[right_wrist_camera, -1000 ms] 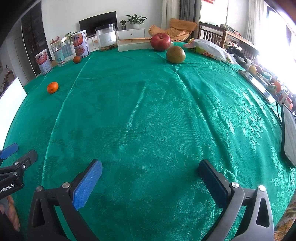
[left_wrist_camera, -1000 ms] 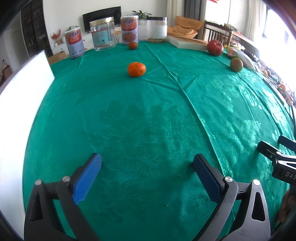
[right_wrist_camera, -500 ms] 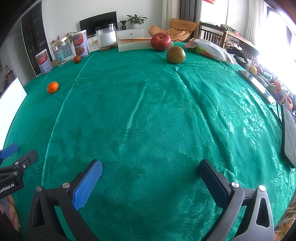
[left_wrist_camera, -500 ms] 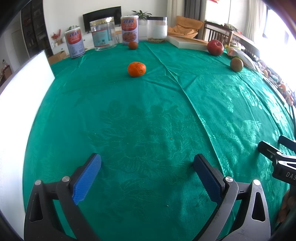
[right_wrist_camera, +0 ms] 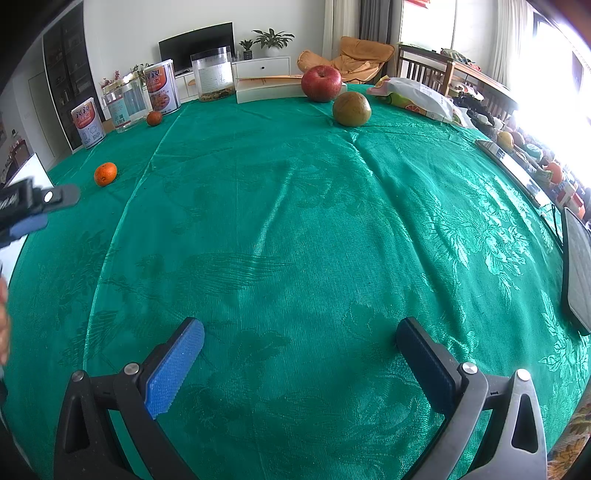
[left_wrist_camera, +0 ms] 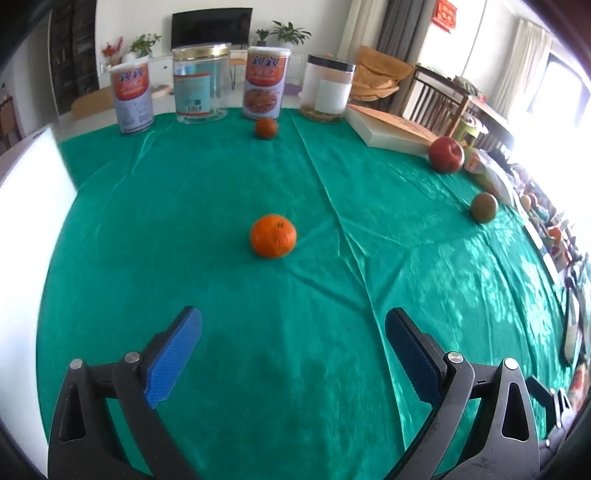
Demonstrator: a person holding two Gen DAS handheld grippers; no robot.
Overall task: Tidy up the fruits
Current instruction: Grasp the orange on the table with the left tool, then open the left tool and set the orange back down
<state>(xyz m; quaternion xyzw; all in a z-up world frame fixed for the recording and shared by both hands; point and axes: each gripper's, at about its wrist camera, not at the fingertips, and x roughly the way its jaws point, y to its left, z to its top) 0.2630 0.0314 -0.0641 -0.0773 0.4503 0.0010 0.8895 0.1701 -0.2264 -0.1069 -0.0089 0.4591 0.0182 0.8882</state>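
A white wall (right_wrist_camera: 122,29) closes the far side of the room, with a dark flat television (right_wrist_camera: 195,42) set against it above a low white cabinet (right_wrist_camera: 262,68). Potted green plants (right_wrist_camera: 271,38) stand on that cabinet. To the left a tall dark shelving unit (right_wrist_camera: 62,62) rises beside the wall. An orange-tan lounge chair (right_wrist_camera: 354,55) slumps near grey curtains (right_wrist_camera: 373,18), and a wooden slatted chair (right_wrist_camera: 424,72) stands to its right. Strong daylight pours through the window (right_wrist_camera: 546,74) on the right, washing out that side. A red hanging decoration (left_wrist_camera: 445,14) shows high by the pale curtains (left_wrist_camera: 517,55). The counter (right_wrist_camera: 295,221) is draped in shiny green patterned cloth.
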